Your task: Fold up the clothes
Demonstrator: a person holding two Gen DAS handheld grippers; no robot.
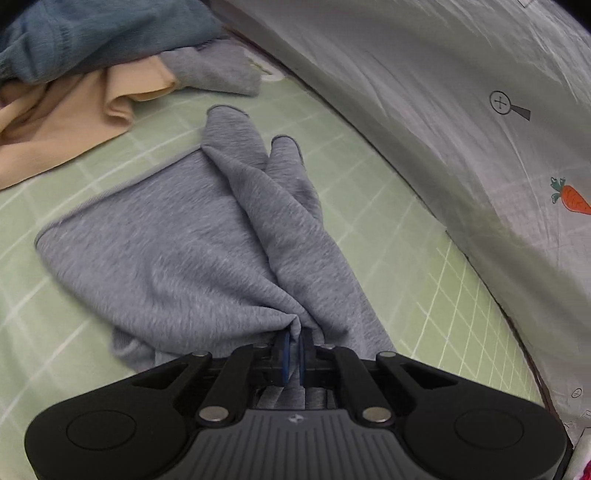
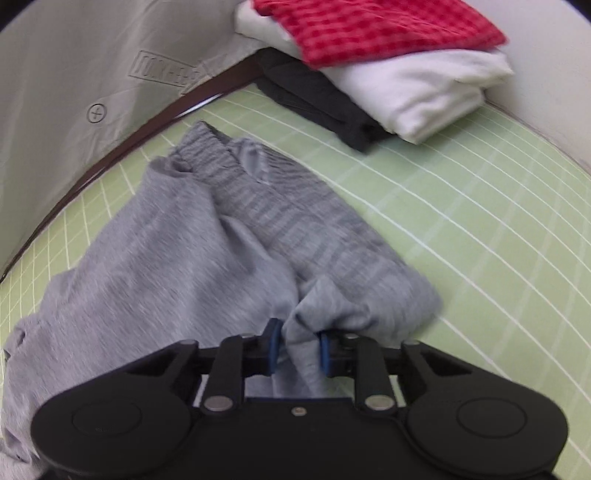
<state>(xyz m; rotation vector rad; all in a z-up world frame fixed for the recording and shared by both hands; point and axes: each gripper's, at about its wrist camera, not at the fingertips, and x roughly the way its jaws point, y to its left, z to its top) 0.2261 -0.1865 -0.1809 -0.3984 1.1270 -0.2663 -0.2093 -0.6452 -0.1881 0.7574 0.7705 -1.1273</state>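
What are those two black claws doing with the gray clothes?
A person is folding laundry with a claw in each hand. The left claw is shut on a bunch of the gray pants, at the leg end. The right claw pinches more gray fabric near the ribbed waistband. The pants lie rumpled on the green sheet. A folded stack waits at one end, an unfolded pile at the other.

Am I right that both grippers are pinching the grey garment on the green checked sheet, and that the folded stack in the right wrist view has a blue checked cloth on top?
Nearly: the top cloth is red checked, not blue, as the right wrist view shows. The left gripper and right gripper do pinch the grey garment on the green checked sheet.
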